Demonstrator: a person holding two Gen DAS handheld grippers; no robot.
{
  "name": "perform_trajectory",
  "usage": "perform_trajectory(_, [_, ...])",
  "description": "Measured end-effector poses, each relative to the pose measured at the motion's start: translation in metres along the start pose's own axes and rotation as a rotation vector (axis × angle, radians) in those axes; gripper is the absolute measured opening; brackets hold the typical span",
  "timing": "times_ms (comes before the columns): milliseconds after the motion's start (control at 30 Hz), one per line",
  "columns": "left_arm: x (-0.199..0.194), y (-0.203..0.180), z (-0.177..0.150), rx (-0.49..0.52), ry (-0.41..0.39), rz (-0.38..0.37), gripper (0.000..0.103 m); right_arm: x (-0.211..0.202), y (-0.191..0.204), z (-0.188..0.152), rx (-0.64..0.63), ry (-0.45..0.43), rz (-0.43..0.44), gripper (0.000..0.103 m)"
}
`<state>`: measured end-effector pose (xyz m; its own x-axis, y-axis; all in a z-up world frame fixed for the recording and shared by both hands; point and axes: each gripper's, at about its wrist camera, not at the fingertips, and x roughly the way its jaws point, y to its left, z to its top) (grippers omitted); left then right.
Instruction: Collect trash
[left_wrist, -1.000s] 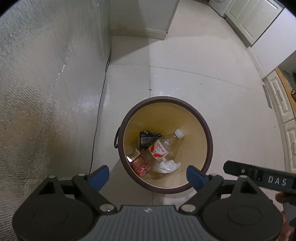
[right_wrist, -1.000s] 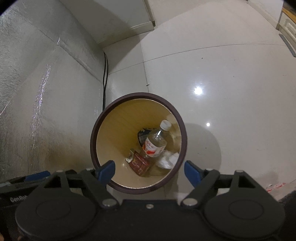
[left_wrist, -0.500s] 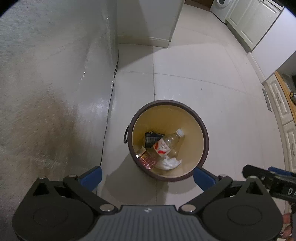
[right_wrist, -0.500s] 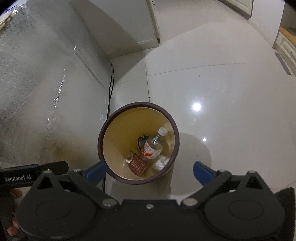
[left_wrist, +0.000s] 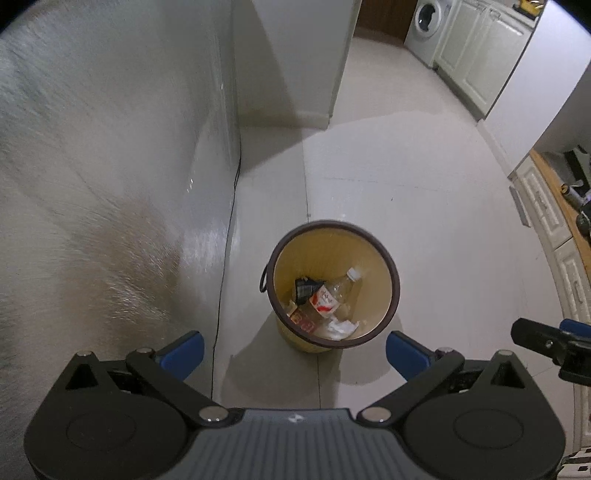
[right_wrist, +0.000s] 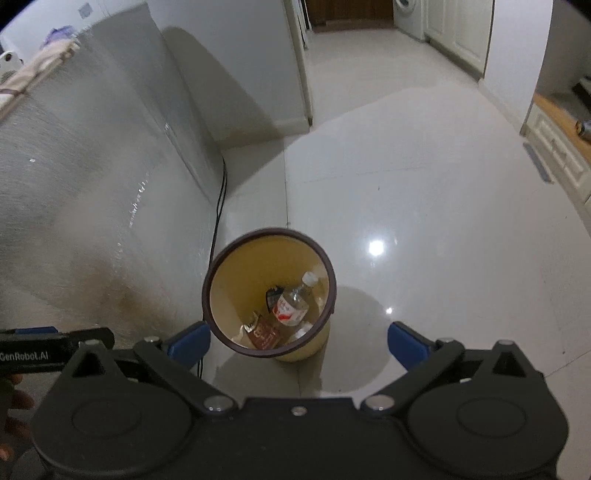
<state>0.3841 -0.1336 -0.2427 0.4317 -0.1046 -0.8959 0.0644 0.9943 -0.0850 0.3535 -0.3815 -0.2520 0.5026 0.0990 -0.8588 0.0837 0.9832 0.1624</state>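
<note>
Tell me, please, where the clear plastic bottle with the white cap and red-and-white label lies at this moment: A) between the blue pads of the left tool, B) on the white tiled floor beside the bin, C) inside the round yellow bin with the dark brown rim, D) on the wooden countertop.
C: the clear plastic bottle lies inside the round yellow bin among other scraps, and both tools are open with nothing between their pads.

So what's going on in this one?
A person holds two grippers over a bin on a tiled floor. The left gripper and right gripper are both wide open and empty. In the bin lie a bottle, a red pack, a dark wrapper and crumpled tissue. No loose trash shows on the floor in view, so the collecting looks done here.
</note>
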Motion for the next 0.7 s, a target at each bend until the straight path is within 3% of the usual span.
perform_trajectory(700, [-0.203,-0.009,-0.052,0.113,-0.359,-0.079,0.103,-0.207,0.036,-0.044,-0.086,-0.355,-0.009,0.103])
